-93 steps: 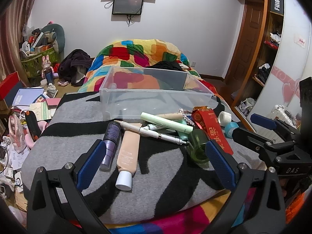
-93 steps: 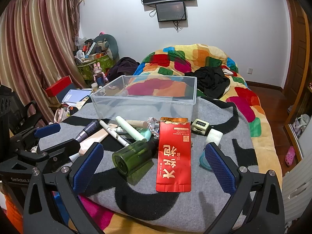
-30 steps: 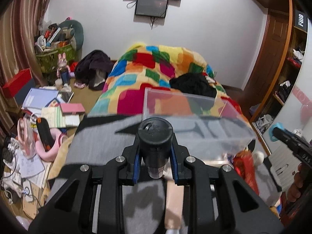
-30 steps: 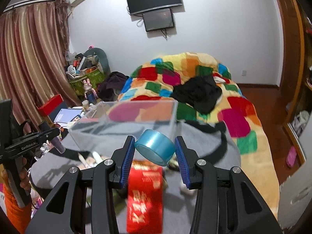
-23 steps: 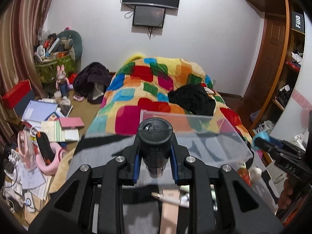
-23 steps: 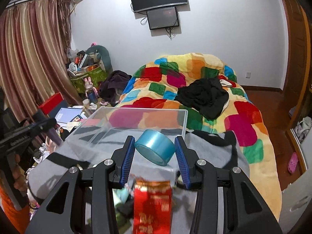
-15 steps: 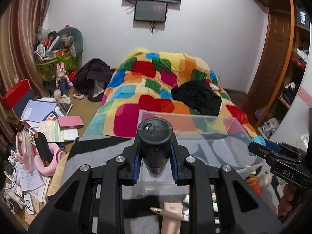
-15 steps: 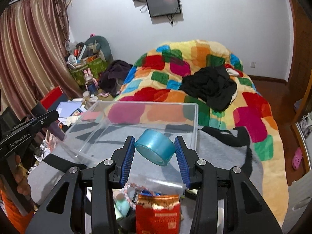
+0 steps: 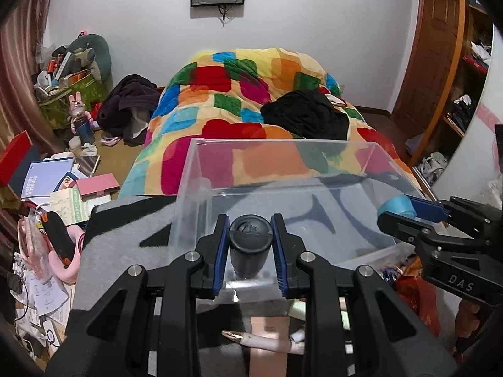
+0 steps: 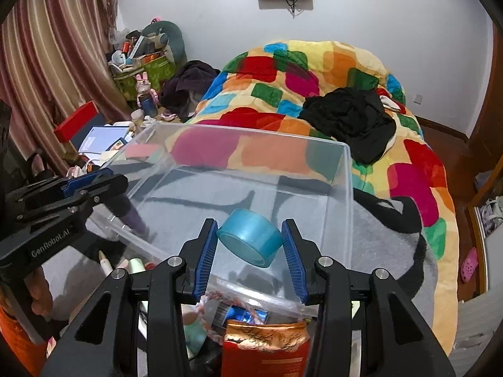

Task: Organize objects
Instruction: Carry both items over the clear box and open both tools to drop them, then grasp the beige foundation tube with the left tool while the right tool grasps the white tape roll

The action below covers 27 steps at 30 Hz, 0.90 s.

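Carrying one item in each hand, you now have both over the clear bin [image 10: 339, 169], where a second ago they were short of its near wall. That puts you at the release step for the first two things to be tidied away.

Your left gripper [image 9: 250, 251] is narrowed down tight on a dark bottle [image 9: 250, 238], its black cap facing the camera and the blue pads pressing both sides; in the right wrist view the bottle's purple body points down into the bin's left side. Your right gripper [image 10: 250, 246] is closed partway on a roll of blue tape [image 10: 250, 242], held tilted between the pads over the bin's near half.

The bin sits on the grey and black blanket [image 9: 125, 238] at the foot of the bed, and it looks empty: through its walls you see only blanket and the patchwork quilt [image 9: 239, 94] behind. Everything else is outside it, against the near wall: a red packet [image 10: 267, 355], a pen [image 9: 261, 341], a beige tube [image 9: 268, 330] and a few smaller bits too crowded to name.

Both items seem low enough to let go, though the tape may roll once it lands.
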### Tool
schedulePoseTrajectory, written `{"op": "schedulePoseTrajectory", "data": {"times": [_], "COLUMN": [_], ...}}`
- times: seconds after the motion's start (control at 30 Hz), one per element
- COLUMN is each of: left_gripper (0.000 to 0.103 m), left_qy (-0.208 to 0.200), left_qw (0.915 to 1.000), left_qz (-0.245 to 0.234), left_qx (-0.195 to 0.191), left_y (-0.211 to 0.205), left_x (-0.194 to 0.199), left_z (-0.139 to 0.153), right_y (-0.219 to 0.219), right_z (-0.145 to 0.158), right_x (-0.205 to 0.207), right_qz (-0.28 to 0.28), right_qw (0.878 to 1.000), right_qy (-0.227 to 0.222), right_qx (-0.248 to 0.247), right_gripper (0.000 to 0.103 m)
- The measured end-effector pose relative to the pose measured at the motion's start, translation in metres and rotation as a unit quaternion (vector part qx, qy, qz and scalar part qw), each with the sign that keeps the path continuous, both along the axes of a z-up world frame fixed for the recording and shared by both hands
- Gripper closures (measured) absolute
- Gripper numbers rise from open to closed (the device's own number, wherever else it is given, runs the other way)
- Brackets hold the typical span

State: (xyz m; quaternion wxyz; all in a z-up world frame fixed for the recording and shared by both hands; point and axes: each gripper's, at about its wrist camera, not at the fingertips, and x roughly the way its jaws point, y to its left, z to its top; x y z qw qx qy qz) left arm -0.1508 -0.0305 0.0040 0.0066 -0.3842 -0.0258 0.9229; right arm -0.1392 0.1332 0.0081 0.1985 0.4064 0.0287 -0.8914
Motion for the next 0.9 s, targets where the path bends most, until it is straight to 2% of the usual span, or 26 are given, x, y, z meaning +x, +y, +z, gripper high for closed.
{"op": "schedulePoseTrajectory", "data": {"times": [0.1,0.13,0.23,0.43,0.5,0.67,0.77,0.9], "left_gripper": [0.073,0.071,0.059,0.044,0.034,0.029,0.024,0.023], "left_qy": [-0.005,-0.005,0.005,0.022,0.027,0.022,0.014,-0.005], "left_qw": [0.9999,0.9999,0.9998,0.9995,0.9994,0.9995,0.9998,0.9998], "left_qz": [-0.009,-0.010,-0.010,-0.015,-0.018,-0.021,-0.016,-0.015], "left_qx": [0.009,0.012,0.014,0.015,0.015,0.010,-0.003,-0.008], "left_y": [0.000,0.000,0.000,0.001,0.002,0.002,0.002,0.000], "left_x": [0.004,0.005,0.013,0.032,0.040,0.059,0.072,0.085], "left_z": [0.002,0.003,0.010,0.024,0.027,0.025,0.016,0.000], "right_y": [-0.001,-0.002,0.000,0.009,0.014,0.032,0.046,0.068], "right_z": [0.001,0.002,0.007,0.022,0.026,0.035,0.037,0.032], "right_x": [0.002,0.003,0.009,0.022,0.028,0.045,0.054,0.064], "right_qz": [0.005,0.007,0.008,0.006,0.003,-0.013,-0.027,-0.052], "right_qw": [1.000,1.000,1.000,1.000,0.999,0.998,0.997,0.995], "right_qy": [-0.003,-0.002,0.005,0.027,0.037,0.059,0.071,0.080], "right_qx": [-0.003,-0.003,-0.008,-0.015,-0.017,-0.020,-0.014,-0.003], "right_gripper": [0.063,0.060,0.051,0.048,0.044,0.039,0.037,0.036]}}
